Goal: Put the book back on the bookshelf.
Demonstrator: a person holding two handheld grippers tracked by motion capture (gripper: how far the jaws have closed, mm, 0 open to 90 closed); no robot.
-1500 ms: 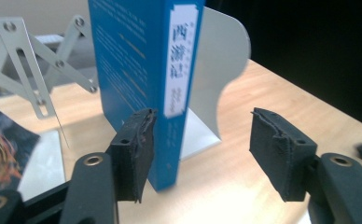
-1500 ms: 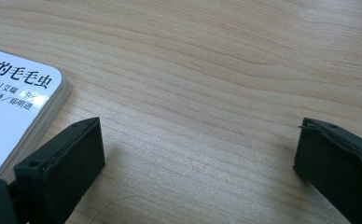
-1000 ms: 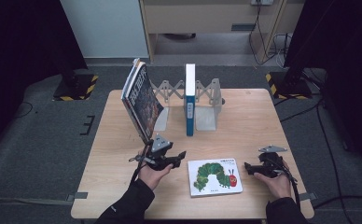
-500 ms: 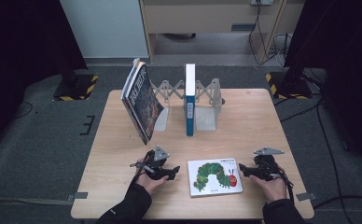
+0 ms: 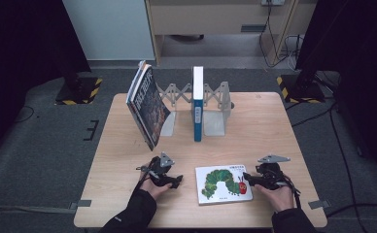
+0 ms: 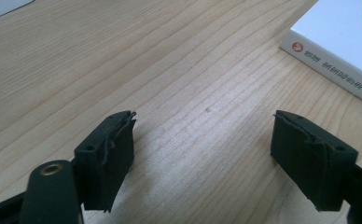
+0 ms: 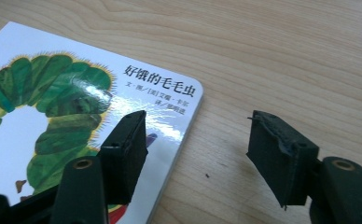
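Note:
A white picture book with a green caterpillar [image 5: 224,183] lies flat near the front edge of the wooden table [image 5: 264,131]. My left gripper [image 5: 176,180] rests low just left of the book. Its jaws have just been opening, and my left gripper [image 6: 202,154] stands open over bare wood with the book's spine [image 6: 342,51] off to the upper right. At the book's right edge, my right gripper [image 5: 247,180] has just been closing its jaws. My right gripper [image 7: 198,154] straddles the book's corner [image 7: 170,98], one jaw above the cover and the other over the table, neither pressing.
At the back of the table a metal expanding book rack [image 5: 215,104] holds an upright blue-and-white book [image 5: 197,104]. A dark book [image 5: 147,107] leans at its left end. Bare wood lies between the rack and the flat book.
My left hand has sunk toward the table beside the book. My right hand has slid left, bringing its jaws over the book's right edge.

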